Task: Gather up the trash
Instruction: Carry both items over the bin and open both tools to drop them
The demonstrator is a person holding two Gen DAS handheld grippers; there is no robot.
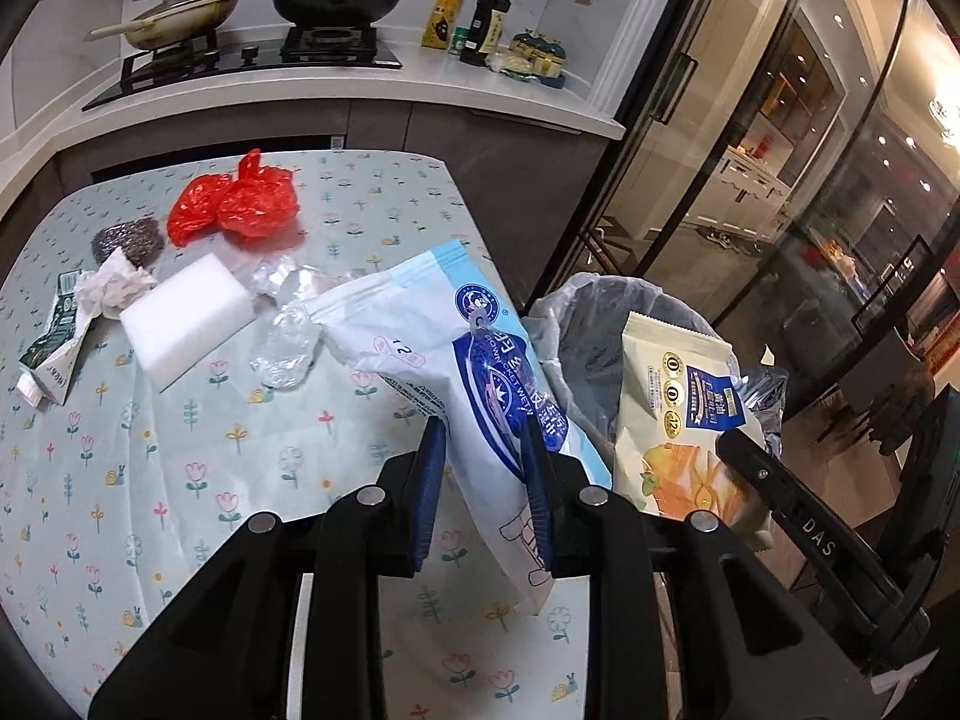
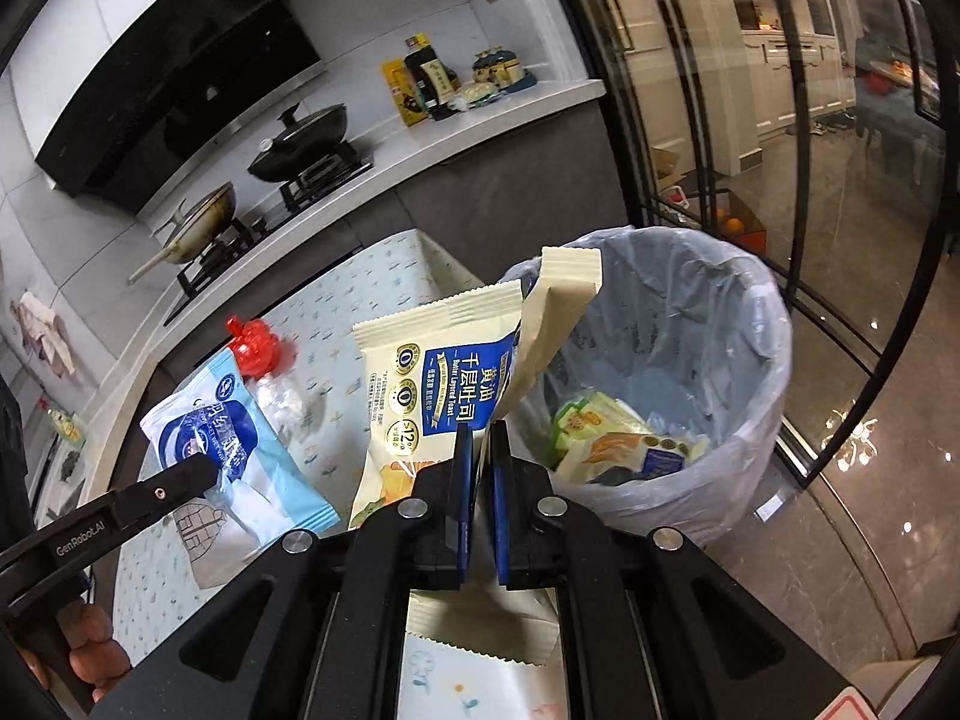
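My left gripper (image 1: 485,433) is shut on a blue-and-white wet-wipe pack (image 1: 420,324), held above the right edge of the floral-cloth table (image 1: 120,480). My right gripper (image 2: 480,435) is shut on a cream toast wrapper (image 2: 438,372), which hangs beside the near rim of the lined trash bin (image 2: 750,360). A second cream wrapper (image 2: 558,294) stands against it over the bin. In the left wrist view the toast wrapper (image 1: 678,408) and bin (image 1: 594,300) sit to the right. In the right wrist view the wipe pack (image 2: 240,450) and left gripper (image 2: 180,480) are at the left.
On the table lie a red plastic bag (image 1: 240,204), a steel scrubber (image 1: 126,237), crumpled tissue (image 1: 114,288), a white sponge block (image 1: 186,315), clear plastic (image 1: 288,330) and a green carton (image 1: 54,336). Several wrappers (image 2: 618,438) lie in the bin. Stove counter behind, glass doors at right.
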